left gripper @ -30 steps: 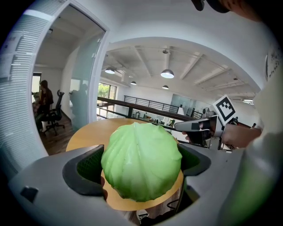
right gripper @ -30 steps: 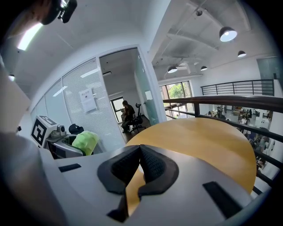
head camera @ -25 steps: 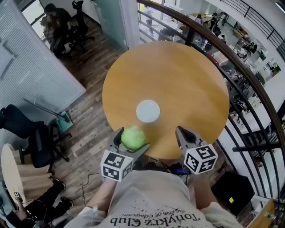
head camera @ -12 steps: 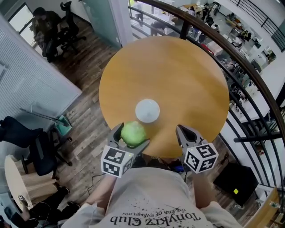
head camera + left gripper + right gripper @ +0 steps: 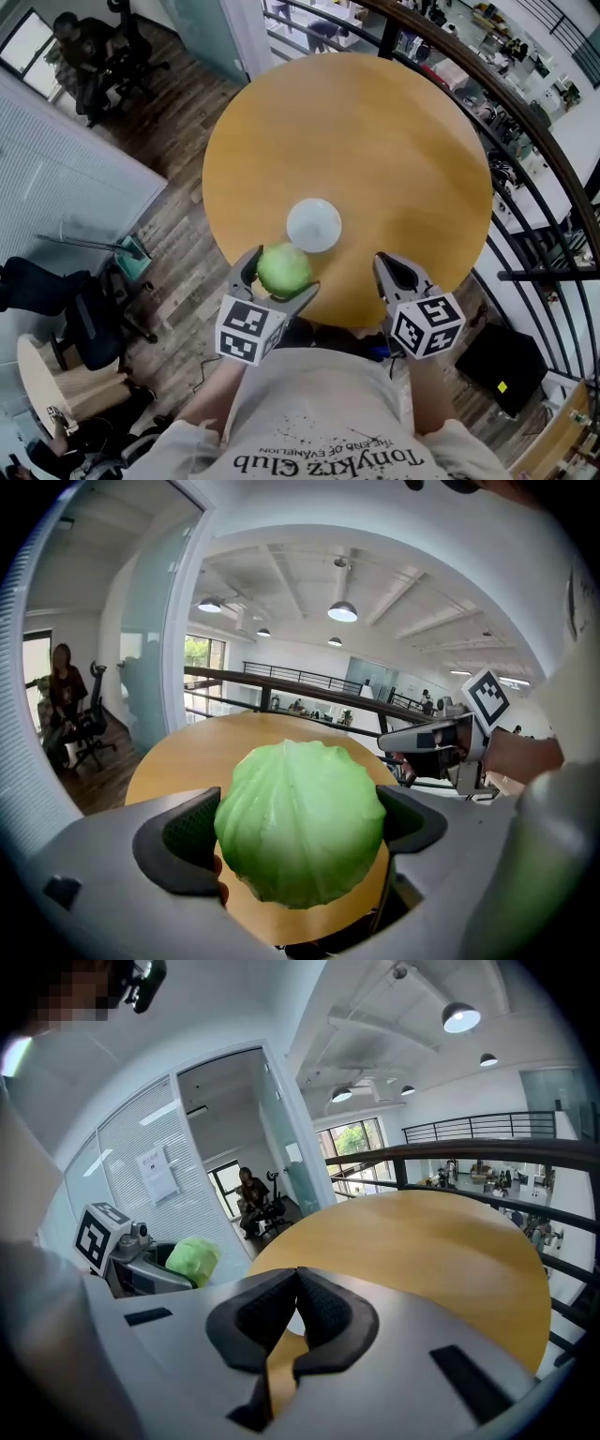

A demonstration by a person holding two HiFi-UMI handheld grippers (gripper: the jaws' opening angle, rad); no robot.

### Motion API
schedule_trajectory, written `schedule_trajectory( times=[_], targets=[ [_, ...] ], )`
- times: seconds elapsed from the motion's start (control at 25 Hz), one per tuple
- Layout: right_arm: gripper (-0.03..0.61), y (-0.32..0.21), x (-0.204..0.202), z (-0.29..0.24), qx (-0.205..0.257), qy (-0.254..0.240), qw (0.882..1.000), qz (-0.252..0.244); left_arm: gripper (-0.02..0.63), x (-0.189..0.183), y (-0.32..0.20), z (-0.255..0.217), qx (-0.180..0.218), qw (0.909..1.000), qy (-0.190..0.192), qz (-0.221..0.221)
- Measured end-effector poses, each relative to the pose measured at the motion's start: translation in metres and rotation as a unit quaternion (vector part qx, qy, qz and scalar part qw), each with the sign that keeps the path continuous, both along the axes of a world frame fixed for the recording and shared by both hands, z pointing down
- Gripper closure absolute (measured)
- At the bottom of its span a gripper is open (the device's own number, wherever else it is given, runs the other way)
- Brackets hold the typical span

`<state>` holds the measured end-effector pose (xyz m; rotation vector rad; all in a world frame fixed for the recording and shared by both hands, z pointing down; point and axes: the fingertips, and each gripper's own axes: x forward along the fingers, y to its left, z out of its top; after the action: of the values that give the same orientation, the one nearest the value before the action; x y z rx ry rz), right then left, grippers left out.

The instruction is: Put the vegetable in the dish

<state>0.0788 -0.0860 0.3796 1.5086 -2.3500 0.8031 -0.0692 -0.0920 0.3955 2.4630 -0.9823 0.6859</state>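
Cabbage point(image 5: 283, 269): clamped between the pads of the left gripper point(image 5: 298, 832), bulging forward past both fingertips. It is near-round, with no long axis to speak of, and its leaf ribs fan down from its upper face. Dish point(image 5: 314, 225): white, empty, on the table point(image 5: 375, 131), just ahead of those fingertips and slightly toward the right gripper point(image 5: 296, 1283), whose jaws are pressed together on nothing.

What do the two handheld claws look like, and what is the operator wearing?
The left claw and right claw match: light grey moulded bodies with curved jaws lined with black textured pads. Each carries a white cube with black square markers, the left cube and the right cube. The person wears a light grey T-shirt with black print.
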Motion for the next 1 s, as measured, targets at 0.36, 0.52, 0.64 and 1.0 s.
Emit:
schedule_trajectory(
  times=[0.36,0.52,0.64,1.0],
  targets=[
    [0.557,-0.032,0.006,0.020,-0.009,0.001,1.000,0.014,0.109,0.004,-0.033,0.031,-0.020,0.9994,-0.020,0.017],
    [0.557,-0.039,0.008,0.039,-0.022,-0.005,1.000,0.020,0.109,0.006,-0.047,0.047,-0.026,0.9991,-0.026,0.020],
    [0.557,-0.041,0.006,0.051,-0.033,-0.008,0.999,0.020,0.109,0.010,-0.054,0.061,-0.036,0.9987,-0.030,0.022],
    [0.557,-0.055,0.014,0.072,-0.045,-0.020,0.999,0.019,0.109,0.039,-0.073,0.096,-0.049,0.9970,-0.050,0.035]
  ],
)
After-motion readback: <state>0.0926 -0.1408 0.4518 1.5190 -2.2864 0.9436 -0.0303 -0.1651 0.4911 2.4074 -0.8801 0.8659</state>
